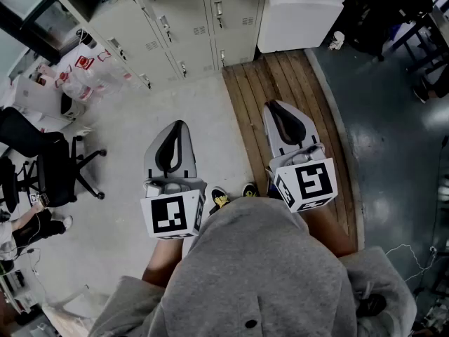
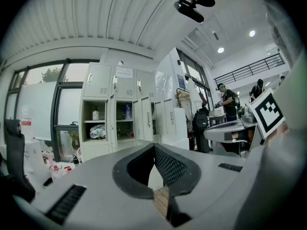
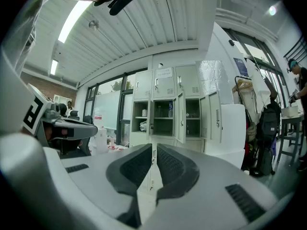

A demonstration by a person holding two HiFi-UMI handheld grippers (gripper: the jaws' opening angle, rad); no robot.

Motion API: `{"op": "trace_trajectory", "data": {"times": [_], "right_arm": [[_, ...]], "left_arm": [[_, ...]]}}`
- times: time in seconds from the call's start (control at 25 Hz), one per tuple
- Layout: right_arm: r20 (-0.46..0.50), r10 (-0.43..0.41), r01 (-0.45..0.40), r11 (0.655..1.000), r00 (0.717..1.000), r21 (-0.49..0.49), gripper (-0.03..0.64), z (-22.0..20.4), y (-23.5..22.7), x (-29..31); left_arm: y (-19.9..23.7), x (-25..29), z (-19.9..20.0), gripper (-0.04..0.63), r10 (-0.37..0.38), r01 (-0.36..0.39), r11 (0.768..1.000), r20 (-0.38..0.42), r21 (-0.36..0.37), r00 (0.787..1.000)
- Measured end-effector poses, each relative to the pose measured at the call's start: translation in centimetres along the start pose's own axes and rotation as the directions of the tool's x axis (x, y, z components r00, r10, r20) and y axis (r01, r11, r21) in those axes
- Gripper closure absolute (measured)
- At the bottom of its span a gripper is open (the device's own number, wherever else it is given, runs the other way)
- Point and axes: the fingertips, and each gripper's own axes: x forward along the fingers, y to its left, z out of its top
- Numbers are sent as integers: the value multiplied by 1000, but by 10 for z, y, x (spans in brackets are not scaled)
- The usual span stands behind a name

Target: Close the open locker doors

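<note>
The pale grey lockers [image 1: 175, 27] stand ahead at the far end of the floor. In the left gripper view, two compartments [image 2: 94, 123] stand open with bottles and a bag inside, their doors [image 2: 144, 119] swung out. The right gripper view shows the same bank [image 3: 165, 111] with a door [image 3: 181, 116] ajar. My left gripper [image 1: 179, 125] and my right gripper [image 1: 272, 107] are both held low in front of the person, well short of the lockers. Both are shut with nothing between the jaws. The left tips [image 2: 154, 145] meet; the right tips [image 3: 153, 148] leave only a hairline slit.
A black office chair [image 1: 49, 160] stands at the left, with white bags and bottles [image 1: 77, 72] near the locker base. A wooden floor strip [image 1: 280, 90] leads to a white cabinet [image 1: 302, 12]. People [image 2: 225, 99] work at desks to the right, and a backpack [image 3: 268, 123] hangs there.
</note>
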Motion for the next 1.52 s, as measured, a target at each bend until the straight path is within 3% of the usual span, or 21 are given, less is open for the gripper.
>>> {"op": "trace_trajectory", "data": {"times": [0.16,0.52,0.76,1.28,1.52], "right_arm": [[-1,3,-3,1000,1000,4,568,1,5,2],[6,10,-10,998,1000,59,568,6,12,8],[16,80,-81,993,997,84,569,11,27,13],[48,113,-117,989,992,93,569,16,71,23],[30,95,-97,993,995,66,569,14,89,26]], "left_arm": [[4,-3,-5,584,-6,6,1000,-33,-8,999],[17,-3,-4,584,-6,6,1000,-7,-25,1000],[29,-4,-7,584,-5,4,1000,-32,-28,999],[66,-23,-9,584,-4,4,999,13,-33,1000],[77,-30,-17,584,-17,17,1000,-25,-15,1000]]}}
